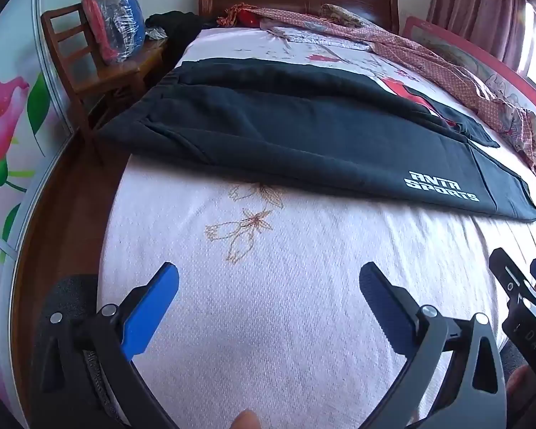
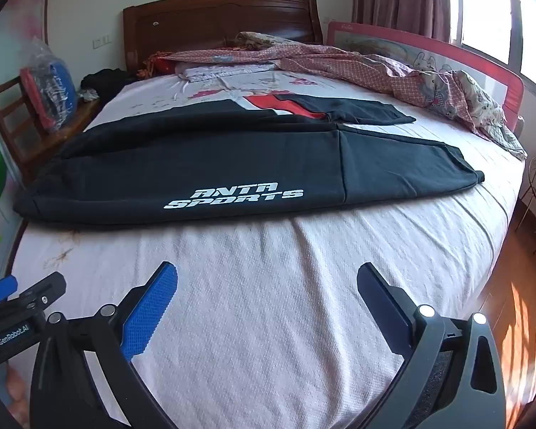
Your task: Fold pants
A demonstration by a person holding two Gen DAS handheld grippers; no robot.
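Black pants (image 1: pixel 303 136) lie flat across the bed (image 1: pixel 268 304), mid frame in both views, waistband at left edge of bed, leg ends to the right. White "ANTA SPORTS" print (image 2: pixel 234 198) on the near leg, lower part. Far leg angles off toward upper right, w/ a red patch (image 2: pixel 286 107) showing between the legs. Pants well apart from both grippers, nothing touching them.

Left gripper (image 1: pixel 268 286): jaws wide apart, empty, over bare white sheet at bottom of frame. Right gripper (image 2: pixel 268 286): same, spread wide, nothing between fingers, tilted down at the sheet.

Around: crumpled pink patterned blanket (image 2: pixel 375 64) upper right, wood headboard (image 2: pixel 218 18) at top, wood chair (image 1: pixel 89 68) w/ a plastic-wrapped bundle (image 1: pixel 114 21) upper left.
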